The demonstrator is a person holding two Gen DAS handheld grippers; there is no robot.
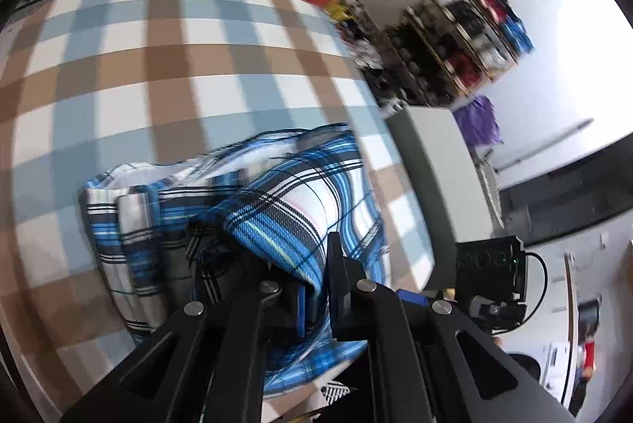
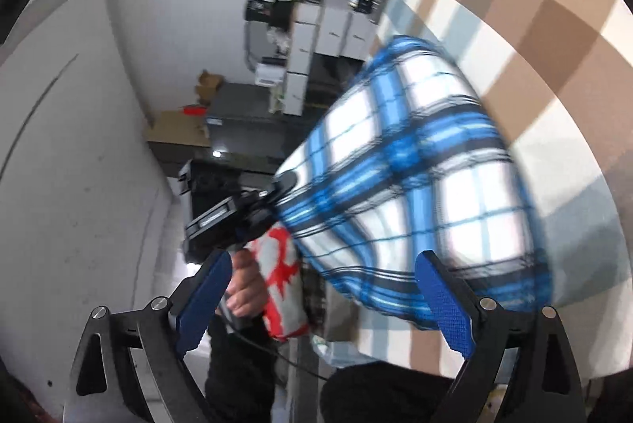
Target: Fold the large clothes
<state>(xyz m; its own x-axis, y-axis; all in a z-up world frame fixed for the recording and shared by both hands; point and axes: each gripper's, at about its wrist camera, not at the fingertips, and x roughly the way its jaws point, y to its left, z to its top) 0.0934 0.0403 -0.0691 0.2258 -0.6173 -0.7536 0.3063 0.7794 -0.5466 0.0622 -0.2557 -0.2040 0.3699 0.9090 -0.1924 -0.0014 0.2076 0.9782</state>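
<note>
A blue, white and black plaid shirt (image 1: 285, 201) lies bunched on the checked tablecloth (image 1: 158, 47), with one part lifted. My left gripper (image 1: 316, 288) is shut on a fold of it at the near edge, and the cloth runs between the two black fingers. In the right wrist view the same shirt (image 2: 415, 165) hangs stretched from the left gripper (image 2: 277, 193), which a hand (image 2: 245, 284) holds by its handle. My right gripper (image 2: 324, 300) is open wide, its blue pads (image 2: 443, 300) just below the shirt's lower edge and not pressing on it.
The table's right edge runs beside a grey box (image 1: 435, 177). Behind that are a purple cloth (image 1: 478, 118) and shelves of folded clothes (image 1: 467, 39). White cabinets (image 2: 328, 35) and a dark counter (image 2: 245, 134) stand against the far wall.
</note>
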